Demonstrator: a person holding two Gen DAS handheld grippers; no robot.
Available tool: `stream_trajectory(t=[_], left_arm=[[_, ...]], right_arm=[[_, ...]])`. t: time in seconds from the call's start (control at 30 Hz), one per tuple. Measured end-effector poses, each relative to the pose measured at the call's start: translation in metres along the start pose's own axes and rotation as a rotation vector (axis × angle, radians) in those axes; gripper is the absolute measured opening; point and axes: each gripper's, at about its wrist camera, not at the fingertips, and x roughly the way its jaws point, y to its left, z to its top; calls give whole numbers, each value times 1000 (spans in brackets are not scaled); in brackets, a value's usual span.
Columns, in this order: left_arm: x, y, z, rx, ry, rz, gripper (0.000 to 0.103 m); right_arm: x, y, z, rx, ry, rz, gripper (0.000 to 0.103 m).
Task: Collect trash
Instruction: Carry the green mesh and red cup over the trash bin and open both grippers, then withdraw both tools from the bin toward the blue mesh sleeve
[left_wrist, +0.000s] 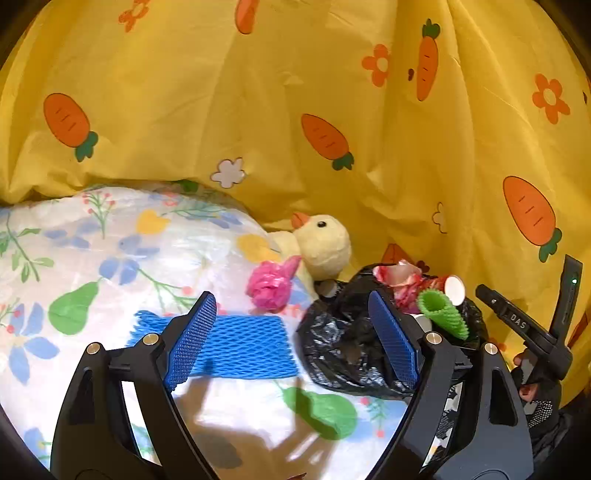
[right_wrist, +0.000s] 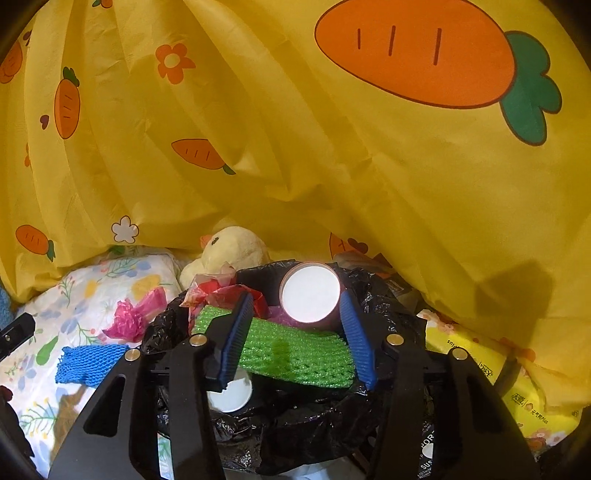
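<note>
A blue foam net (left_wrist: 236, 347) lies flat on the floral bedding (left_wrist: 92, 251), and my left gripper (left_wrist: 291, 343) hangs open just above it with nothing between its pads. A crumpled pink plastic scrap (left_wrist: 271, 286) sits behind the net. To the right stands the black trash bag (left_wrist: 343, 343), holding a green foam net (right_wrist: 295, 350), white paper cups (right_wrist: 309, 291) and red-pink wrappers (right_wrist: 221, 291). My right gripper (right_wrist: 297, 341) is over the bag's mouth, jaws apart. The green net runs under its left finger and is not pinched.
A yellow duck plush (left_wrist: 321, 243) rests behind the bag against a yellow carrot-print cloth (left_wrist: 295, 92) that walls off the back. A yellow printed package (right_wrist: 517, 387) lies to the right of the bag. The blue net (right_wrist: 88, 363) and pink scrap (right_wrist: 136, 314) also show left of the bag.
</note>
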Motion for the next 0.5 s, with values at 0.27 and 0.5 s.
stream_trajectory(t=[0.27,0.5], left_arm=[[-22,56,0,-55,-23,119,85],[-35,80,1,-41,-49,245,86]], right_arm=[[-11,55,-8,-59,-13,110,49],[2,117,-25,-119,43,194,50]])
